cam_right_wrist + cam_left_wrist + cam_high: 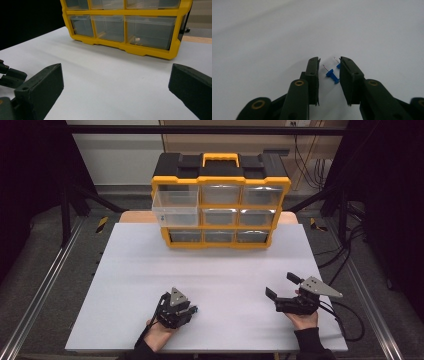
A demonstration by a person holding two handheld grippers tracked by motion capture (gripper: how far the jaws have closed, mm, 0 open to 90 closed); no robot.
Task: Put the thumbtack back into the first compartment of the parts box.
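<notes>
White tabletop point(225, 265), bare across its middle, dark floor and metal rails either side. Near edge: left gripper point(192, 309), jaws narrowly parted around a blue pushpin point(332, 76), second pushpin point(337, 63) beside; right gripper point(282, 286) spread wide, empty. Far edge: yellow drawer organizer point(220, 202), top-left drawer point(175, 208) pulled out.

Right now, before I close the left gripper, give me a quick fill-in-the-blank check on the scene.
1. The pushpins between the left gripper jaws are ____ in colour.
2. The right gripper has its jaws ____.
3. On the organizer, the drawer pulled out sits at the top ____.

Missing words: blue; open; left
</notes>
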